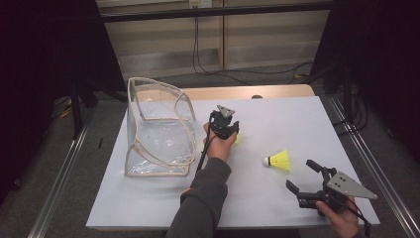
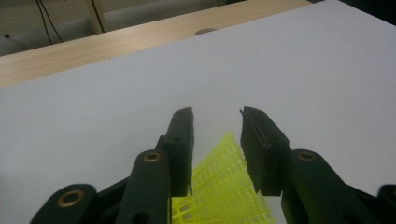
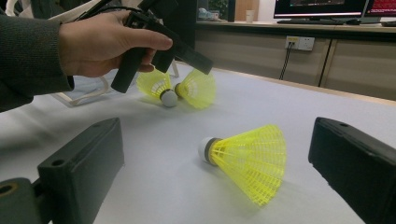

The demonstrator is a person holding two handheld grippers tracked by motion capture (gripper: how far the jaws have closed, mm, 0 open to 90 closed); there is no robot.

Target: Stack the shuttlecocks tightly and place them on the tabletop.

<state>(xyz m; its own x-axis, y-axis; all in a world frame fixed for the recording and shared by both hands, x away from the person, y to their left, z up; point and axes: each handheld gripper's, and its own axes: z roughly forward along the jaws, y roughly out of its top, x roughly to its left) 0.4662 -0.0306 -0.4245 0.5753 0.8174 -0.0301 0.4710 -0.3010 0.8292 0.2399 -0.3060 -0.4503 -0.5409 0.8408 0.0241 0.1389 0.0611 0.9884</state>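
Three yellow shuttlecocks lie on the white table (image 1: 277, 119). Two of them (image 3: 161, 86) (image 3: 198, 88) rest side by side, corks touching, under my left gripper (image 3: 187, 60). In the left gripper view that gripper (image 2: 217, 114) stands open, and a yellow skirt (image 2: 224, 186) lies low between its jaws without being pressed by the pads. From above, the left gripper (image 1: 232, 133) hides most of this pair (image 1: 237, 139). The third shuttlecock (image 1: 277, 160) (image 3: 247, 158) lies on its side a little ahead of my right gripper (image 1: 299, 174) (image 3: 219, 133), whose jaws are wide open and hold nothing.
A clear plastic bag (image 1: 158, 129) with beige trim stands open on the table's left side, close to the left hand. A strip of bare wood (image 1: 247, 92) runs along the table's far edge. Metal rails flank both sides.
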